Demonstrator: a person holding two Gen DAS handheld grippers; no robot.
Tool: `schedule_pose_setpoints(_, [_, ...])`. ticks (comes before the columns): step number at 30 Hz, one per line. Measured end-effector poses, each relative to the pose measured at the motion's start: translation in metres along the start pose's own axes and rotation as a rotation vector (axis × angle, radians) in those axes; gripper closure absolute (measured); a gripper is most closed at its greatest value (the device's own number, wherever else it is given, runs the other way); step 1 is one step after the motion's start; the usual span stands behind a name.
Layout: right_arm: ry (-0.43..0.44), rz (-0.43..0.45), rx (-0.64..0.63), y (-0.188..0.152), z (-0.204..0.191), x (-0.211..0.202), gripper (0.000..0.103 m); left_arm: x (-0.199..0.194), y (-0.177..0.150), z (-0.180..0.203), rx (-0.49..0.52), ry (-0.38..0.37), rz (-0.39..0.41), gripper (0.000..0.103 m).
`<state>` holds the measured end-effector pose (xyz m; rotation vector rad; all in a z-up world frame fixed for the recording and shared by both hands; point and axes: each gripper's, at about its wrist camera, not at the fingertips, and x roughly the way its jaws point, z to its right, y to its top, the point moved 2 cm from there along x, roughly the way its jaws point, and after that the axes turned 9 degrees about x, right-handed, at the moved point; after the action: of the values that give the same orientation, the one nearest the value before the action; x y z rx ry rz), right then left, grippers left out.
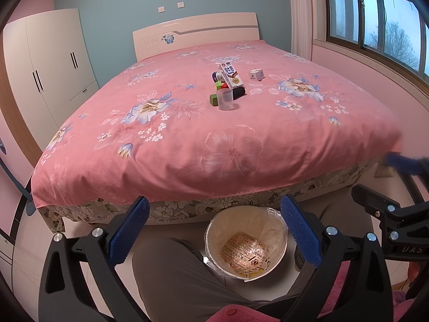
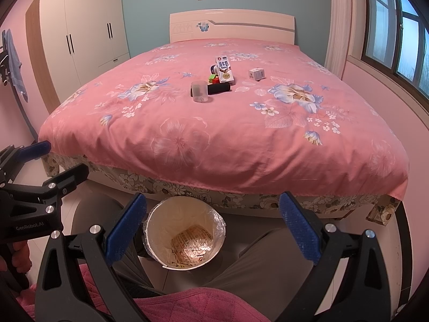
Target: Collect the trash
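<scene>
A cluster of trash lies mid-bed: a white milk carton (image 1: pixel 230 74) (image 2: pixel 224 70), a clear plastic cup (image 1: pixel 225 99) (image 2: pixel 199 91), a black cylinder (image 1: pixel 238 92) (image 2: pixel 219 88), a green block (image 1: pixel 214 99), a small white box (image 1: pixel 256 75) (image 2: pixel 256 74), and small coloured items (image 2: pixel 213 78) behind. A lined bin (image 1: pixel 245 244) (image 2: pixel 185 237) stands on the floor between the person's knees. My left gripper (image 1: pixel 214 230) is open above the bin with nothing between its fingers. My right gripper (image 2: pixel 211 228) is open too, also holding nothing, far from the trash.
The pink floral bedspread (image 1: pixel 187 139) (image 2: pixel 228 139) covers a wide bed with a white headboard (image 1: pixel 195 32). A white wardrobe (image 1: pixel 51 67) (image 2: pixel 88 29) stands at the left, a window (image 1: pixel 380 16) at the right. The person's grey trouser legs (image 1: pixel 171 276) flank the bin.
</scene>
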<state>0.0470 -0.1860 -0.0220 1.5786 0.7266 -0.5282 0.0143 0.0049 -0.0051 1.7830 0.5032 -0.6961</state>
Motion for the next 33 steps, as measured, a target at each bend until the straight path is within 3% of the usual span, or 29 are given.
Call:
schedule_pose_setpoints(22, [0.004, -0.014, -0.003, -0.006, -0.001, 0.006, 0.006, 0.007, -0.011, 0.003, 0.0, -0.01, -0.017, 0.003])
schedule_pose_setpoints(33, [0.012, -0.023, 0.008, 0.013, 0.003, 0.019, 0.006, 0.027, 0.009, 0.0, -0.01, -0.03, -0.041, 0.003])
